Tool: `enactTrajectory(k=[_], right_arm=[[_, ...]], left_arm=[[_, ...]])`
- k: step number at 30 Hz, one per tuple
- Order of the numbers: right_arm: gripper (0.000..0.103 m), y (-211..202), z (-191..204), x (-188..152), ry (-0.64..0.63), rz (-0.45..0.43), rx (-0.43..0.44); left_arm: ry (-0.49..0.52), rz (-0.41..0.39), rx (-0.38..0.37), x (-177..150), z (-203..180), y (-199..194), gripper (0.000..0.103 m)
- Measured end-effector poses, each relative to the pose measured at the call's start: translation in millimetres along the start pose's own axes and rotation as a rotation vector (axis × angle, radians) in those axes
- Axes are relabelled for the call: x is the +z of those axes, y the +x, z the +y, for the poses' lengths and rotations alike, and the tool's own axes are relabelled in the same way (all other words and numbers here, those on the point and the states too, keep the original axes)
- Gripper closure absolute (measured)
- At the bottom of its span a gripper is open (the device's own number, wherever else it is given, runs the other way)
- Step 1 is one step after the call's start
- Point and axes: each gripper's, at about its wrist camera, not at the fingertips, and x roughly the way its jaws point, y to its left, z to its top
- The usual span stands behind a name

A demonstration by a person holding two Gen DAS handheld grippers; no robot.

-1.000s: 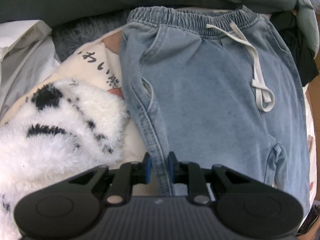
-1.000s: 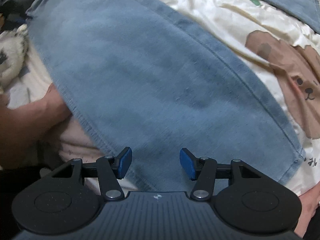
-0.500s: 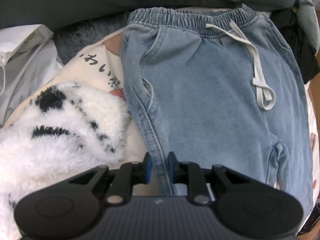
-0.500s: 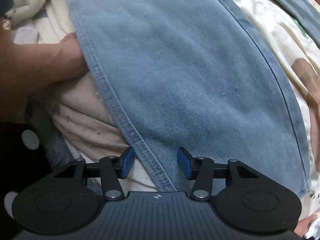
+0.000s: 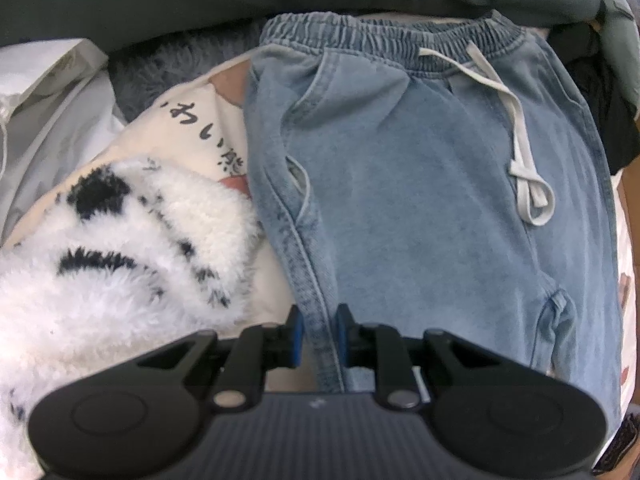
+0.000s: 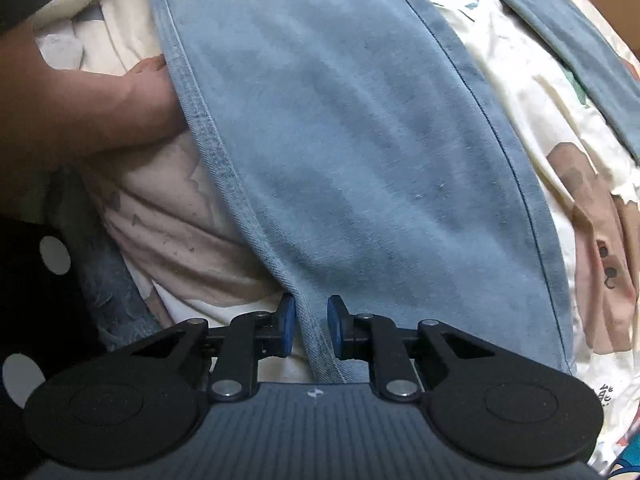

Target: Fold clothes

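While both grippers hold the side seam of the jeans [image 5: 420, 208], the garment lies flat on a printed bedsheet [image 5: 200, 128], waistband [image 5: 384, 40] at the far end with its drawstring [image 5: 520, 152] loose on the front. The left gripper [image 5: 319, 334] has its fingers pinching the seam below the pocket; a fluffy black-and-white blanket [image 5: 120, 248] sits just beside that edge. Further down the leg, the right gripper [image 6: 311, 326] has its fingers closed close around the same seam, touching or nearly so. A bare hand [image 6: 132, 104] rests against the seam higher up in the right wrist view.

To do this fold well, I would judge that both grips should lift together, keeping the seam taut between them, and carry it across toward the opposite edge so one leg lands squarely on the other. Lifting unevenly would likely twist the denim. Keeping the edge clear of the blanket should prevent snagging, and the drawstring is best left inside the fold.
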Motion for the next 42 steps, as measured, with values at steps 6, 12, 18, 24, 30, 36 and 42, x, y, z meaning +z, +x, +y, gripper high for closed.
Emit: enactTrajectory(k=[6,12,18,24,30,36,42], right_arm=[[0.079,21.4,11.0,-3.3,-0.032,0.022,-0.013],[0.098,19.8,9.6,-3.7,-0.055,0.034,-0.02],[0.1,3.6,-1.0,-5.8,-0.04,0.028,0.002],[0.082,22.8,-0.9,-7.2,-0.019,0.048,-0.014],[0.099,17.2,-8.1,-9.8,-0.041,0.048,0.013],[0.101,-16.5,-26.3,-5.5,0.009,0.04,0.028],[0.102,-49.8,-33.3,12.9,0.038,0.023,0.012]], left_arm=[[-0.011,-0.016,-0.038,-5.5,11.9,4.5,0.085],[-0.036,-0.036,-0.028,-9.9,26.9,6.8,0.08],[-0.049,-0.052,-0.024,-13.5,32.5,9.5,0.08],[-0.088,-0.081,-0.042,-13.8,37.8,13.8,0.074],[-0.131,-0.133,-0.091,-15.9,48.6,14.4,0.074],[-0.126,-0.173,-0.189,-23.1,52.9,-10.9,0.086],[-0.111,-0.183,-0.221,-23.7,40.4,-36.9,0.088]])
